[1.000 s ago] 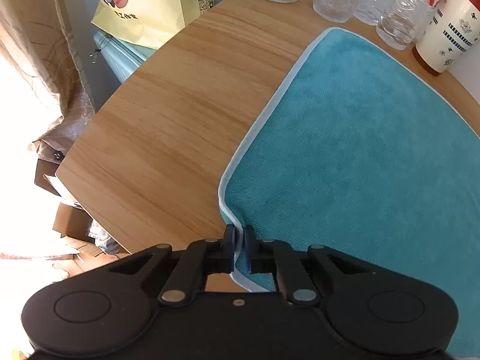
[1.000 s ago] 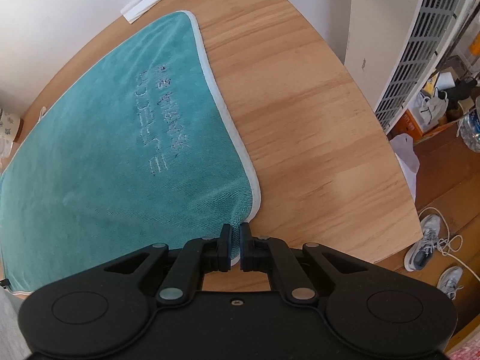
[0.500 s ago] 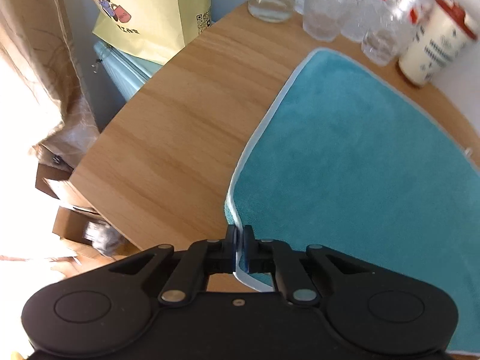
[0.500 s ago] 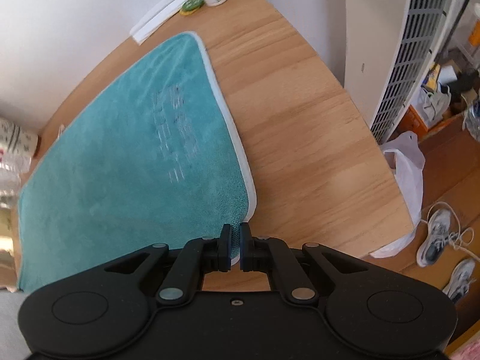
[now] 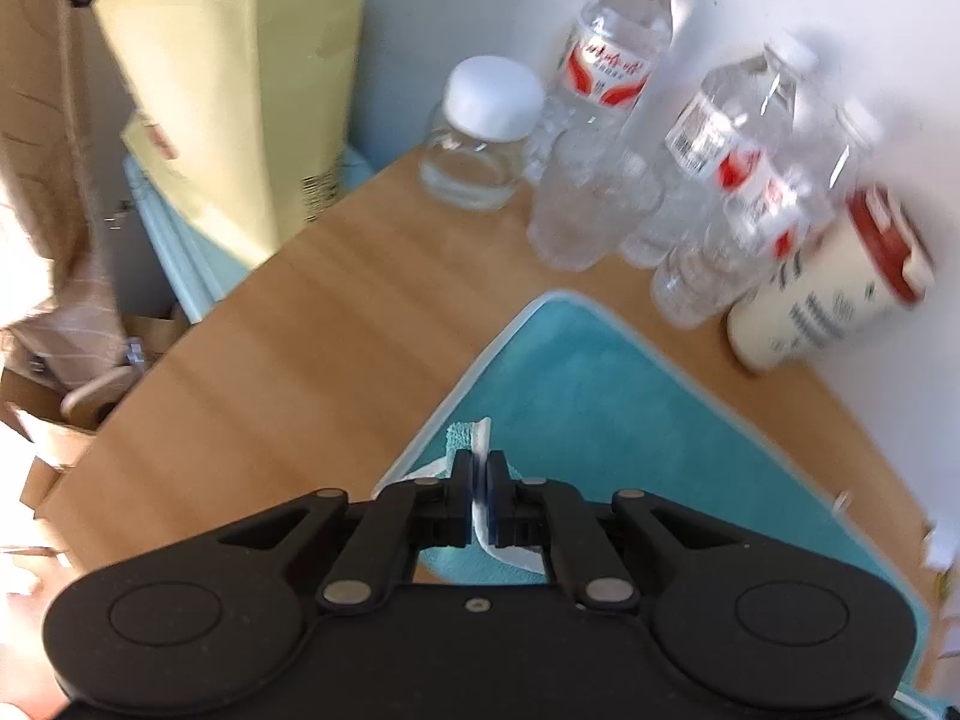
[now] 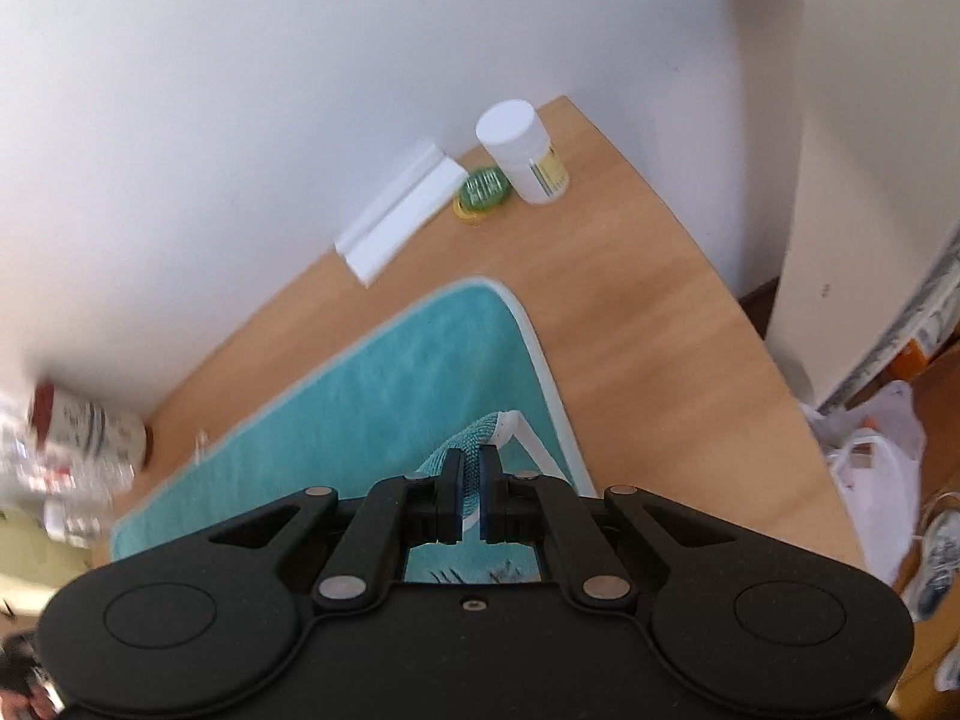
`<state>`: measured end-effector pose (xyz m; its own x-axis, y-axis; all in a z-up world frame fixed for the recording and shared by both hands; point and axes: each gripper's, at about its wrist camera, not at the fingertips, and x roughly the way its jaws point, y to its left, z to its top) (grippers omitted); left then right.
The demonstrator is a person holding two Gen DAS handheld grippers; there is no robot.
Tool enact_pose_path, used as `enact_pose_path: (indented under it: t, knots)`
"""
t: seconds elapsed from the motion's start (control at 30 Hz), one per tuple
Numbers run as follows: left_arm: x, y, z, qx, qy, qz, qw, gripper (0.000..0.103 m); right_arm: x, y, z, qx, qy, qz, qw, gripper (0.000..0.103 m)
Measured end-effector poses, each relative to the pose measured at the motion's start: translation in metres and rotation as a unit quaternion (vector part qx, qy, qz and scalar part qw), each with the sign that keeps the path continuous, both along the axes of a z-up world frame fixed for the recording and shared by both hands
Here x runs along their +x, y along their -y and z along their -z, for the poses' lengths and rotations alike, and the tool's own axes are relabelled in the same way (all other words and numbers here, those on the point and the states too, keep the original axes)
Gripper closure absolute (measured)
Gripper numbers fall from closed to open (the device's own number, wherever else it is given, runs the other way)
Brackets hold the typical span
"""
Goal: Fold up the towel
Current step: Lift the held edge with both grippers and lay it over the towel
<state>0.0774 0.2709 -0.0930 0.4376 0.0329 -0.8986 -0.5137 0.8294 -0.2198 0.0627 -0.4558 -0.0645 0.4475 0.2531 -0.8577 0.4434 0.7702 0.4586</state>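
Corners lifted since a second ago: your left gripper [image 5: 480,495] and right gripper [image 6: 471,495] each pinch a near corner of the towel [image 5: 606,384], carried over toward the bench's [image 5: 312,336] far edge. First fold underway.

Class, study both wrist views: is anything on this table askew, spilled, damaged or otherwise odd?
Nothing spilled or damaged. The teal towel has two corners lifted, pinched in the left gripper and the right gripper, as folding requires. The water bottles beside it stand upright, though that view is blurred.
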Motion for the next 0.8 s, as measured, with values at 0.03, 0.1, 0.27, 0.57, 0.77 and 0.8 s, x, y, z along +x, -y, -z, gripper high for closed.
enact_pose_path:
  t: [0.03,0.1,0.27,0.57,0.77,0.8]
  knots:
    - [0.011,-0.001,0.004,-0.001,0.001,-0.004,1.0000,0.099,0.009,-0.001,0.003,-0.003,0.000,0.003,1.000,0.100]
    - [0.029,-0.002,0.011,-0.004,-0.002,-0.011,0.9999,0.100,0.022,-0.003,0.009,-0.004,0.002,0.006,1.000,0.100]
    - [0.062,0.004,0.017,-0.001,0.001,-0.006,1.0000,0.100,0.050,-0.005,0.014,0.002,0.012,0.011,1.000,0.100]
    - [0.104,0.009,0.029,0.011,0.003,-0.011,0.9999,0.099,0.073,0.002,0.029,-0.004,0.007,0.049,0.999,0.100]
    - [0.118,0.010,0.041,0.008,-0.003,-0.026,0.9996,0.099,0.089,0.000,0.050,-0.015,-0.003,0.061,0.998,0.100]
    - [0.122,0.011,0.042,0.014,-0.002,-0.024,0.9996,0.099,0.091,0.000,0.052,-0.016,-0.003,0.066,0.998,0.100]
